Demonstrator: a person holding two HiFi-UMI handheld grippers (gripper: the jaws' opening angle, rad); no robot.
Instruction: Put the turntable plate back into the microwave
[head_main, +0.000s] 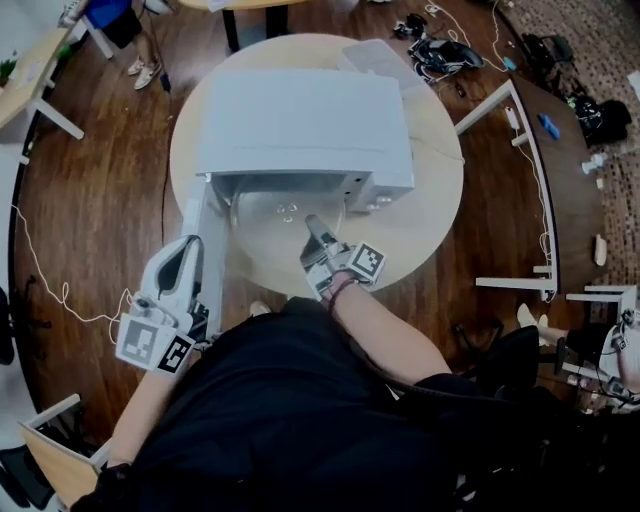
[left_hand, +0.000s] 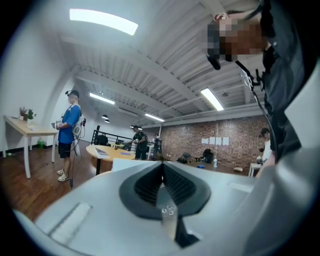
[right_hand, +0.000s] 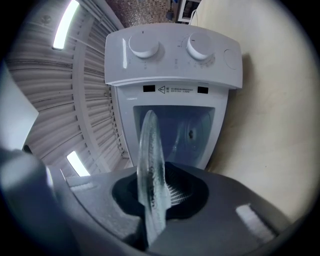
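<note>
Far rim of turntable plate (head_main: 270, 215) hidden (beneath microwave (head_main: 300, 120)).

White microwave (head_main: 300, 120) on round table (head_main: 430, 215)

Microwave (head_main: 300, 120) sits mid round table (head_main: 430, 215), mouth facing near. Its door (head_main: 208, 235) is swung out toward near-left. Turntable plate (head_main: 285, 212) is at the cavity mouth, just right of the door, its near edge between the right gripper (head_main: 318, 240) jaws. Left gripper (head_main: 188, 248) is just left of the door; contact unclear. Desk (head_main: 560, 170) right of the table. Cables (head_main: 440, 55) on the floor, far right.
</note>
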